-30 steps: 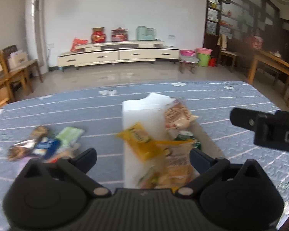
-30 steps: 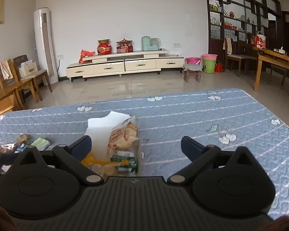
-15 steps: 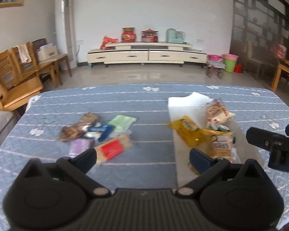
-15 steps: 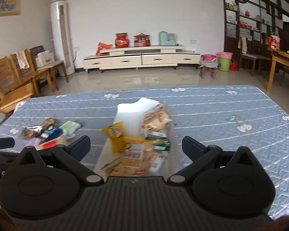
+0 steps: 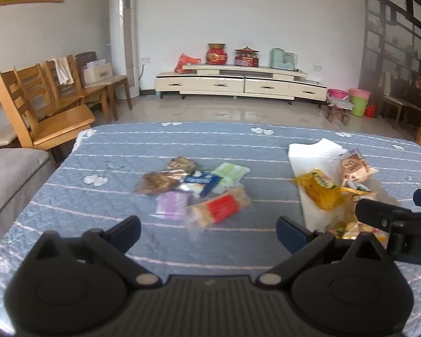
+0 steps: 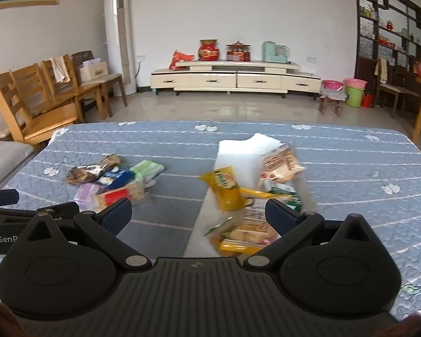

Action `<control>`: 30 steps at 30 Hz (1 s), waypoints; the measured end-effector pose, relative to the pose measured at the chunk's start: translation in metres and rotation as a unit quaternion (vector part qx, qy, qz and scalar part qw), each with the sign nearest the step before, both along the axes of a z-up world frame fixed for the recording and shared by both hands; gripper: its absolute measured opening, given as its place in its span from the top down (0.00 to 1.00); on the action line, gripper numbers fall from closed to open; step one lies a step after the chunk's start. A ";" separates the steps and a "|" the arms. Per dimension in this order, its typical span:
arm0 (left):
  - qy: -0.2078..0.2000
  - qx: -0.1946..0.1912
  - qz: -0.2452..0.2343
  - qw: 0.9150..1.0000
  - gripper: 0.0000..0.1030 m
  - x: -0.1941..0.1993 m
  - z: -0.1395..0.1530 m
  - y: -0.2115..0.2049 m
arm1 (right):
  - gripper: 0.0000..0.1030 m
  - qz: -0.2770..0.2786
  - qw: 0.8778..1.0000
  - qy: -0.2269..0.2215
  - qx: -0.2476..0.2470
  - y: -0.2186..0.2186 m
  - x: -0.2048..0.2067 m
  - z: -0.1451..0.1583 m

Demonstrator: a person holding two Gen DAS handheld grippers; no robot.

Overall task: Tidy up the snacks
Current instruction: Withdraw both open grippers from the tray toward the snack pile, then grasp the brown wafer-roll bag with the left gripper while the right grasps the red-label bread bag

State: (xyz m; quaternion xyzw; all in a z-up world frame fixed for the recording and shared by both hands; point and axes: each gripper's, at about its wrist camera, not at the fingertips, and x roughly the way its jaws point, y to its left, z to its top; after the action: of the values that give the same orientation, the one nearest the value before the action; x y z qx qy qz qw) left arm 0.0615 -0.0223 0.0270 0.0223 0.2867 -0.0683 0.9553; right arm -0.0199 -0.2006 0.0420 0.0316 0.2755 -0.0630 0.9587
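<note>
Left gripper [image 5: 207, 229] and right gripper [image 6: 198, 212]: fingers spread wide, both empty, above blue quilted table [image 5: 126, 154]. Loose snack pile [image 5: 193, 189] mid-table; more snacks [image 6: 255, 193] in white tray [image 6: 238, 151] alongside.

- My left claw [image 5: 207, 231] and right claw [image 6: 198, 214] are matt black plastic with ribbed blue pads.
- The surface [image 5: 143, 146] wears quilted blue cloth.
- The snack packets [image 5: 193, 191] are glossy crinkled film.
- The far chairs [image 5: 42, 112] are varnished wood; the floor [image 6: 224, 109] is shiny tile.
</note>
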 end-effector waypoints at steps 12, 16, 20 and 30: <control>-0.007 0.057 0.029 0.998 0.01 0.051 -0.027 0.044 | 0.00 0.040 0.999 0.015 -0.007 0.011 0.016 -0.011; -0.015 0.091 0.010 0.996 0.01 0.089 -0.037 0.046 | 0.00 0.043 0.999 0.024 -0.004 0.011 0.028 -0.020; -0.019 0.146 -0.033 0.989 0.01 0.129 -0.049 0.035 | 0.00 0.041 0.999 0.035 -0.002 0.015 0.034 -0.033; 0.020 0.180 -0.071 0.981 0.00 0.205 -0.081 0.034 | 0.00 0.025 0.999 0.043 0.019 0.006 0.051 -0.049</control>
State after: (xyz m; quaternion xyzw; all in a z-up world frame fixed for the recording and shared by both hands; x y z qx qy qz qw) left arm 0.2661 0.0117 -0.0537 0.2124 0.3114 -0.0839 0.9224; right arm 0.0307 -0.1942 -0.0069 0.0402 0.3180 -0.0354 0.9466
